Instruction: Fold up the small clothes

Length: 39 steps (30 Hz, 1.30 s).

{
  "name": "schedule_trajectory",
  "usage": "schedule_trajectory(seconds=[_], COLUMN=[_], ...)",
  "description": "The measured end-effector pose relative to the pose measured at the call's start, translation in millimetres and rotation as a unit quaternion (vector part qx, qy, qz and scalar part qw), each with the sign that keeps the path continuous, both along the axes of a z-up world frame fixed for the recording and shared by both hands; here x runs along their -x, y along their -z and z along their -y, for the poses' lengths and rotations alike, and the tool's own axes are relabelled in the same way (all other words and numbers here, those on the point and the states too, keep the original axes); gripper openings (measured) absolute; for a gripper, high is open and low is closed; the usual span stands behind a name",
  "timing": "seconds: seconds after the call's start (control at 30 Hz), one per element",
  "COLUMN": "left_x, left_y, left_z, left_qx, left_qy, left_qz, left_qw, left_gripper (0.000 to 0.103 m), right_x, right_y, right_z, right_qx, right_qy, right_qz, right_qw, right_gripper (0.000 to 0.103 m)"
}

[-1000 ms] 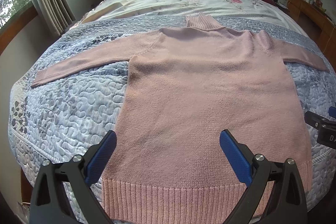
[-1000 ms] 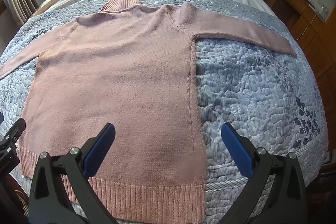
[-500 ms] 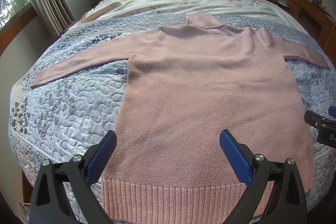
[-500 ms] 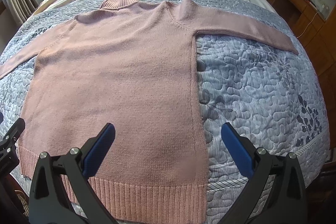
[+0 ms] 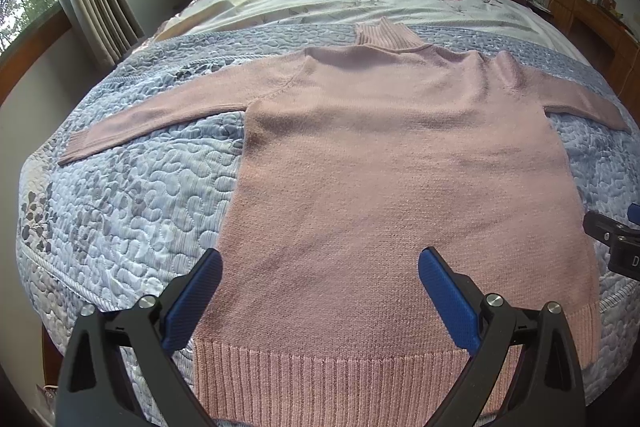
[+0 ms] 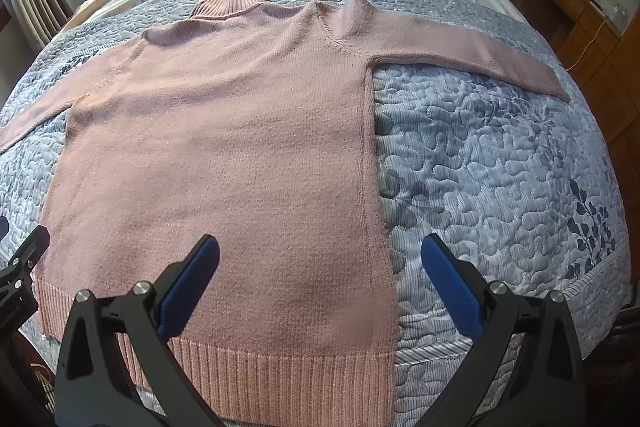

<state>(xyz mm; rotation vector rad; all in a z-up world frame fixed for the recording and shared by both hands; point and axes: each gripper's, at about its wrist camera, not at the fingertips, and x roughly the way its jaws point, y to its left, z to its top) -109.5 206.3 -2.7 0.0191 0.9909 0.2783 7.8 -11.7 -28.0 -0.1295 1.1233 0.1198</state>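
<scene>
Left wrist: pink sweater [image 5: 400, 187] spread flat on quilt [image 5: 132, 187], sleeves out, nothing folded yet. Left gripper [image 5: 320, 291] wide open, empty, hovering over sweater's hem.

Right wrist: right gripper [image 6: 320, 287] equally wide, empty, straddling sweater's right edge. Probably next: pinching a sleeve, carrying it across sweater's body. Versus a second ago: barely closer, otherwise unchanged.

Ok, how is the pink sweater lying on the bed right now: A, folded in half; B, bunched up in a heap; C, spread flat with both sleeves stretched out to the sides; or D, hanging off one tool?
C: the pink sweater lies flat on the blue quilt, a sleeve out to each side, and both tools are open, holding nothing.
</scene>
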Motion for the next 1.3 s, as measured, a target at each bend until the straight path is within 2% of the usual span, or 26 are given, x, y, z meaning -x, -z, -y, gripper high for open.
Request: schedule_trajectory(seconds=[1.03, 1.13, 1.2, 1.3], left_x=[-10, -21, -34, -63], left_y=[5, 9, 10, 10], left_z=[5, 10, 18, 36], left_qx=[0.001, 0.011, 0.021, 0.023], left_qy=[0.005, 0.015, 0.032, 0.053], left_qz=[-0.008, -0.008, -0.004, 0.002], left_qw=[1.0, 0.9998, 0.9992, 0.9983], left_gripper=[0.099, 0.099, 0.099, 0.099], right_x=[-7, -12, -22, -48], right_y=[3, 6, 14, 15], right_z=[4, 14, 25, 58], right_qx=[-0.006, -0.035, -0.067, -0.082], right_qy=[0.005, -0.002, -0.007, 0.008], right_qz=[0.002, 0.019, -0.001, -0.021], right_qw=[1.0, 0.999, 0.998, 0.996], right_gripper=[0.1, 0.1, 0.1, 0.1])
